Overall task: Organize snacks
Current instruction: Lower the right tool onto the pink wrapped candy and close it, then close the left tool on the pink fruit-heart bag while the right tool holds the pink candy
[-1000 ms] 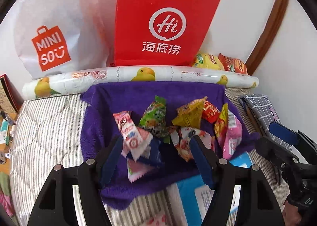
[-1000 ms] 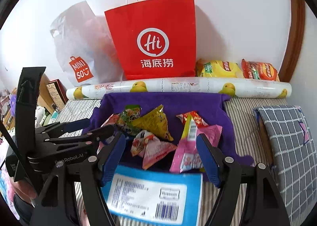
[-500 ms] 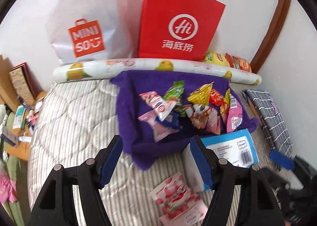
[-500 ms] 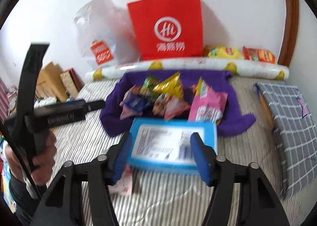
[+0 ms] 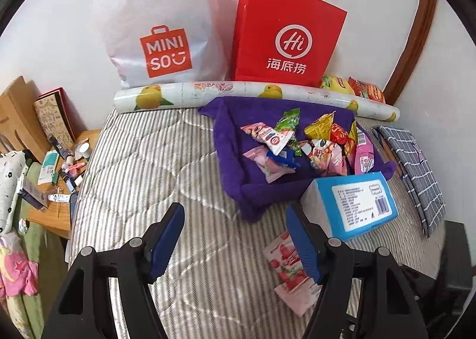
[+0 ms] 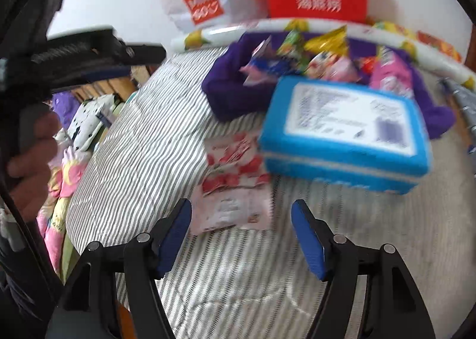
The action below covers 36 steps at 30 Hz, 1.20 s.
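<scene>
Lying flat on the grey-and-white striped quilted bed cover (image 5: 154, 178): a pink-and-white flat snack sachet with red strawberry print (image 6: 235, 187), just ahead of the right tool (image 6: 241, 237) and slightly toward its left pad, not between the pads. Touching the sachet's far right corner: a blue rectangular tissue pack with a white printed label (image 6: 348, 133). Beyond that, a crumpled purple towel (image 5: 229, 136) heaped with a pile of small bright snack packets (image 5: 300, 142). Against the wall behind: a long white roll printed with yellow fruit (image 5: 238, 92), a white plastic shopping bag with an orange logo (image 5: 160, 32) and a red paper carrier bag with white string handles (image 5: 285, 35).

Right tool tilted steeply down at the bed, jaws half apart with nothing between them; just been opening after a brief narrowing. Right view blurred.

Left tool (image 5: 235, 237) likewise angled down over bare striped cover, jaws moderately wide and empty, the same sachet (image 5: 290, 276) beside and partly under its right pad. Left hand (image 6: 29, 157) wrapped round the handle at the edge of the right view.

Compared with a second earlier: both tools drawn back from over the towel, snack pile now farther off, sachet and far more bed cover in sight.
</scene>
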{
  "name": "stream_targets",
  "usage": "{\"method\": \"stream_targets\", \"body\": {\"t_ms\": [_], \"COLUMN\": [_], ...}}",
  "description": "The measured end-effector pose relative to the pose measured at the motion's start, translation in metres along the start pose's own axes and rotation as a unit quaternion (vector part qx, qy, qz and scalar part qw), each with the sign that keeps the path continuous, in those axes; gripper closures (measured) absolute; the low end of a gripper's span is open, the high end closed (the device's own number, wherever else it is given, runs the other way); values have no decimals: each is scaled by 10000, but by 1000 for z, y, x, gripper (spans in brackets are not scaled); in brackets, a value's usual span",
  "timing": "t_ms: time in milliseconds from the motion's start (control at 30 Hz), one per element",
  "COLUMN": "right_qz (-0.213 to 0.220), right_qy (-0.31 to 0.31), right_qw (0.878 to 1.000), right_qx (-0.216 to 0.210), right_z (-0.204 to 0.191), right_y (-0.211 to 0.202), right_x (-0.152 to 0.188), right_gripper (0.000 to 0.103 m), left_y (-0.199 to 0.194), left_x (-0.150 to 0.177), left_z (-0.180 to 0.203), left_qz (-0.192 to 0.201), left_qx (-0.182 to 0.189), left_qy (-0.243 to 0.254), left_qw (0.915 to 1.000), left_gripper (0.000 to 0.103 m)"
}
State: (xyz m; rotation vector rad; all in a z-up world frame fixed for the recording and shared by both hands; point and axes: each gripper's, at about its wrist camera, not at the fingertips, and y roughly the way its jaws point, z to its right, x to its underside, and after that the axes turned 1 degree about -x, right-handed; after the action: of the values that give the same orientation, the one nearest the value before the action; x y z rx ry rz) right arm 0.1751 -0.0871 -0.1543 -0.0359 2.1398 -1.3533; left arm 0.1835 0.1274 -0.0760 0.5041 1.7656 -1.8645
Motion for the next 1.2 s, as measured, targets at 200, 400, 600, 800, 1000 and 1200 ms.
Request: {"method": "stream_targets", "body": {"t_ms": [200,400,600,800,1000,1200], "right_qz": [-140,-262,-110,109,152,144], "right_qy": [-153,-289,-424,-731,-586,-318], "right_qw": [9998,9992,9985,9935,9960,9992], "right_qx": [-4,15,323,870,654,213], "right_z": [-14,-23,-35,-43,-27,-11], "right_y": [28,45,53,61,47,29], "right_x": [3,7,6,9,13,28], "right_gripper": [25,25,16,26,35,35], "left_y": [7,15,23,30,38,44], "left_x": [16,27,33,43,55,66], "left_z": [-14,-19,-21,-28,-30,-17], "left_qz": [-153,-280,-373,-485,-593,-671], "left_qx": [86,106,87,39,38,203], "left_qy": [-157,-157,-154,-211,-308,-275], "left_qw": [9997,9994,9991,9986,9978,9972], "left_gripper": [34,34,34,34,34,34]}}
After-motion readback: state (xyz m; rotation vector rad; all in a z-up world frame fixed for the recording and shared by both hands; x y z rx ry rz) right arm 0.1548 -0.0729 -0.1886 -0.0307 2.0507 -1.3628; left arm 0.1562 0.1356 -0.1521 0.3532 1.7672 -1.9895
